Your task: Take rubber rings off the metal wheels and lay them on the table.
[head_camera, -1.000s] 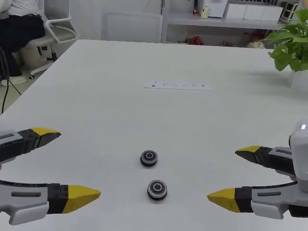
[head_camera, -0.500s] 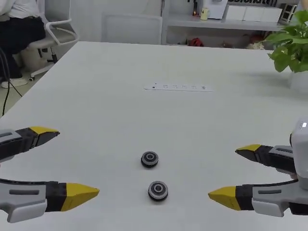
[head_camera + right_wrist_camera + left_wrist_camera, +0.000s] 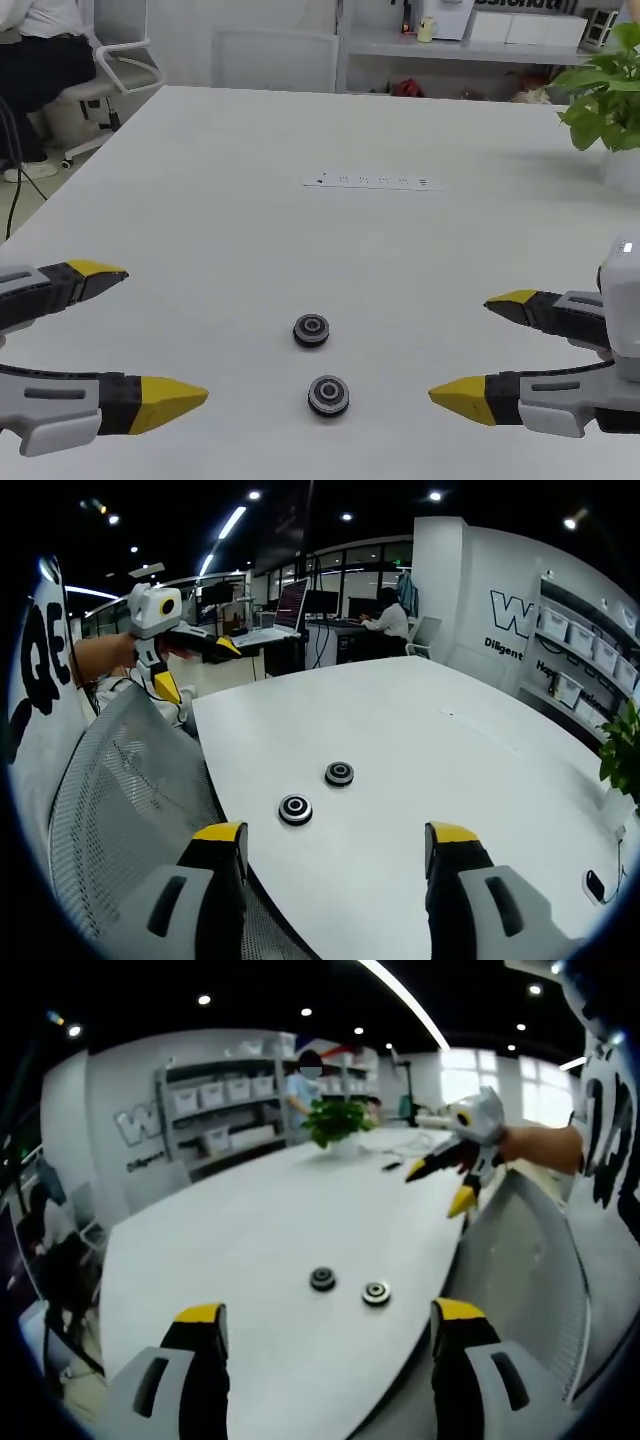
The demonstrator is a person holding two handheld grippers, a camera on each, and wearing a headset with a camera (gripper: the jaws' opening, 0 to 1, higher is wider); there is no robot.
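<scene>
Grippers hover over a white counter (image 3: 300, 230), the left gripper (image 3: 166, 335) and right gripper (image 3: 460, 350) each with jaws wide apart and empty. Between them lie a near wheel (image 3: 328, 395) and a far wheel (image 3: 311, 330), flat, close together, not touching. Both look small, light and likely to slide. Their dark rubber rings probably stretch but cling, so pin the metal hub and peel at the rim.
</scene>
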